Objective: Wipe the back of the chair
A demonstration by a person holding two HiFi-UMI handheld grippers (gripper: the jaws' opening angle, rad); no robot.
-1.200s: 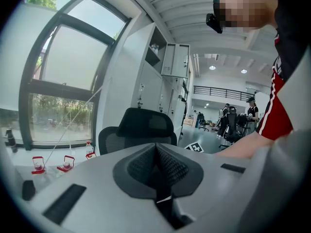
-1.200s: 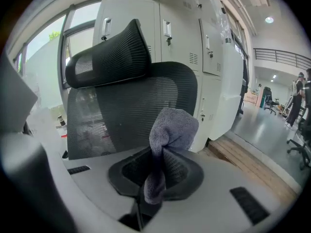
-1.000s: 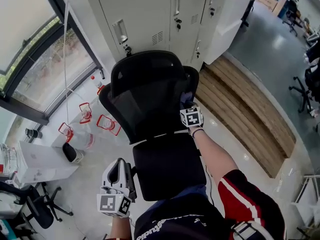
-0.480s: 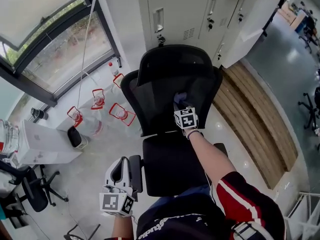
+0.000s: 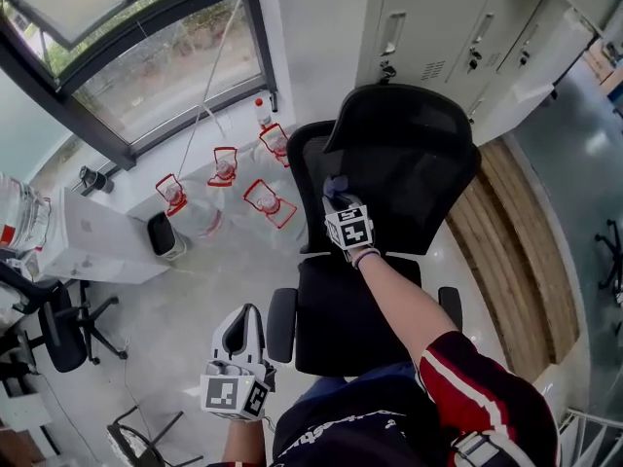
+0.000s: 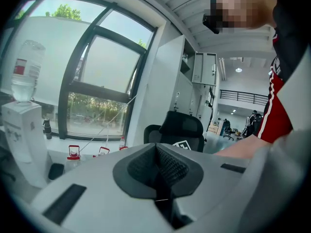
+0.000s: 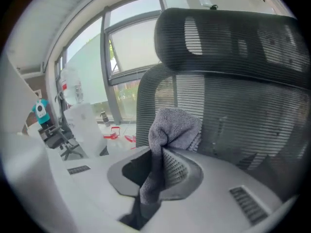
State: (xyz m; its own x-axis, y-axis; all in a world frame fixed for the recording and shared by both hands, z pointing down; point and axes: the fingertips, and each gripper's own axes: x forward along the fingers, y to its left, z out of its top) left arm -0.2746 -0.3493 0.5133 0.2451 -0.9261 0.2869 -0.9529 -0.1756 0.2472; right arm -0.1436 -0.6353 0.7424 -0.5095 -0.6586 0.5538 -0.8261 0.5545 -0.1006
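Chair: a black mesh chair (image 5: 409,178) stands with its seat toward the person, grey lockers (image 5: 428,27) behind it and a window (image 5: 146,56) to one side.
Right gripper: the right gripper (image 7: 160,171) is clamped on a grey cloth (image 7: 172,127) — a bunched end stands above the jaws and a tail hangs down between them.
Cloth position: up at the mesh of the chair's back, below the headrest (image 7: 228,38), on the side nearer the window.
Left gripper: the left gripper (image 6: 158,169) has its jaws together with nothing between them — held low just beside the armrest (image 5: 280,324), well apart from the chair's back.
Floor: red-handled bottles (image 5: 265,202) stand between chair and window.
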